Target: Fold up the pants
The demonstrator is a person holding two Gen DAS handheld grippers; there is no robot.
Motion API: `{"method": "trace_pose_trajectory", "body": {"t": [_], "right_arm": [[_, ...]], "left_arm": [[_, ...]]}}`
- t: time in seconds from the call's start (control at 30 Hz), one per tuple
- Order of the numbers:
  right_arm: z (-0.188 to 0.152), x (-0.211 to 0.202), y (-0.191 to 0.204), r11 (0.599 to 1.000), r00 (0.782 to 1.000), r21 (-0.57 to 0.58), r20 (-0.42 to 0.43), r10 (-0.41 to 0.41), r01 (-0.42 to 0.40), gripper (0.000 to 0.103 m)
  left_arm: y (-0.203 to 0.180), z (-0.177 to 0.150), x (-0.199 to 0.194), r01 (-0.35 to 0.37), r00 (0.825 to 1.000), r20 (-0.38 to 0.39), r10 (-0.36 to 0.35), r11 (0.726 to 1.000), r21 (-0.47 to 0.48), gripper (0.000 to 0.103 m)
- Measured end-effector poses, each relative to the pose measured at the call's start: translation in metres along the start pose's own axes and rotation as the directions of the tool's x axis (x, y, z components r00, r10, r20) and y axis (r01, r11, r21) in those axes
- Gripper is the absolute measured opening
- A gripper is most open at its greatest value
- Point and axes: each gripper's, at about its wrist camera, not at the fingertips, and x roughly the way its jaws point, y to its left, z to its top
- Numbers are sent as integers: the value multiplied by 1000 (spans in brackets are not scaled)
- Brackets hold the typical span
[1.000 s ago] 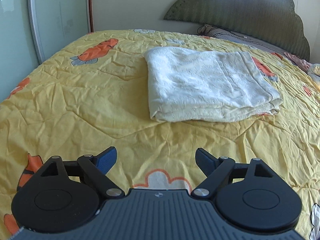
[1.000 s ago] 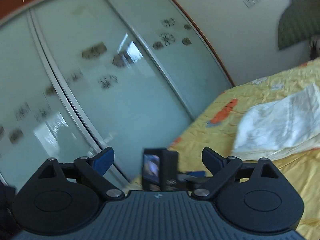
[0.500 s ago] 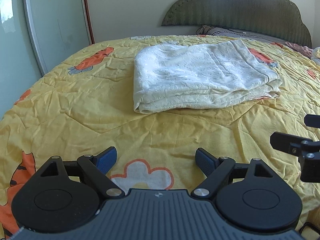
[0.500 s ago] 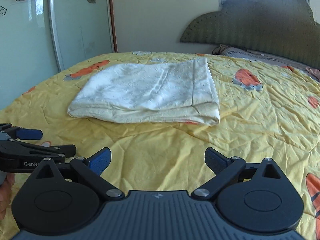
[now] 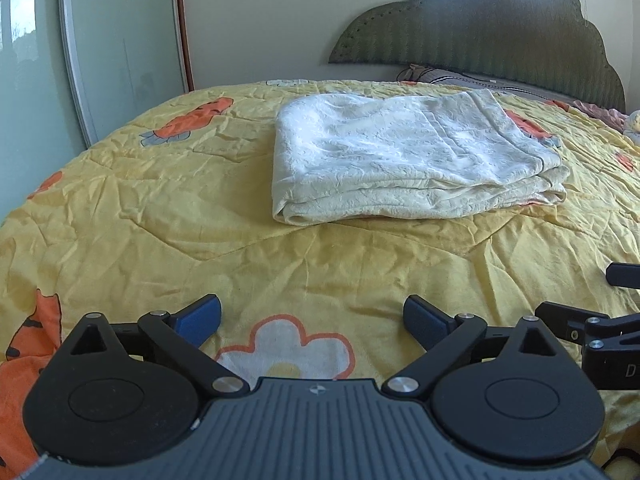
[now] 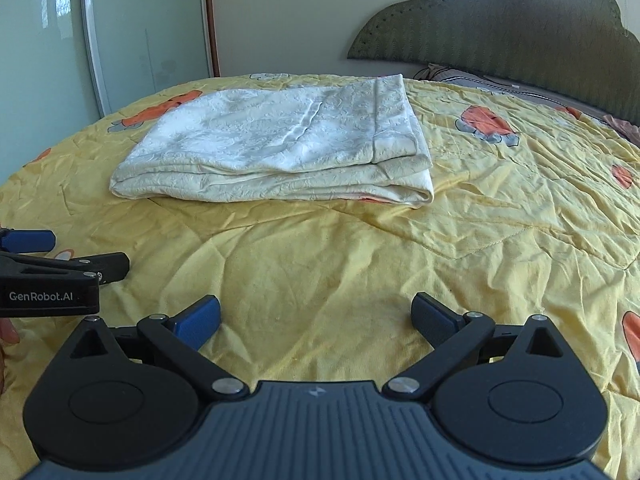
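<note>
The cream-white pants [image 5: 400,160] lie folded into a flat rectangular stack in the middle of the yellow bedspread [image 5: 160,220]; the right wrist view shows them too [image 6: 280,152]. My left gripper [image 5: 310,316] hovers low over the bedspread well short of the stack, its jaws opening with nothing between them. To its right, my right gripper [image 6: 316,314] stands open and holds nothing, equally short of the pants. Each gripper shows at the edge of the other's view: the right gripper's fingers [image 5: 580,320] and the left gripper's fingers [image 6: 60,268].
A dark green scalloped headboard [image 5: 480,40] and pillows [image 5: 440,74] close the far end of the bed. Frosted glass wardrobe doors [image 5: 40,80] stand along the left side. A fingertip [image 6: 6,332] shows at the left edge.
The right gripper swung down from facing the wardrobe doors to facing the bed beside the left one. The left gripper sank a little and its jaws spread wider. The pants have not moved.
</note>
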Motion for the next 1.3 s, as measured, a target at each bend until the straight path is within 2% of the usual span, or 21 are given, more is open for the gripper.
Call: {"method": "trace_pose_trajectory", "body": {"t": [0.27,0.37,1.1,1.3], "right_arm": [[-2,-2,-5,998,999,39,2,-40,40,103],[-2,-2,-4,998,999,20,-1,-52,52,103],[-2,-1,-8,999,999,25,-3,-46,46,103],[-1,-1,-7,996,997,40,-3,-76,76,103]], "left_arm": [[1,-2,-1,4,1000,3,-4,1000,-8,100],[0,-2,-1,3,1000,2,-3,1000,-8,100],[3,-2,1,7,1000,-9,-7,1000,-26,103],[3,-2,1,10,1000,-7,-10,1000,-22,103]]}}
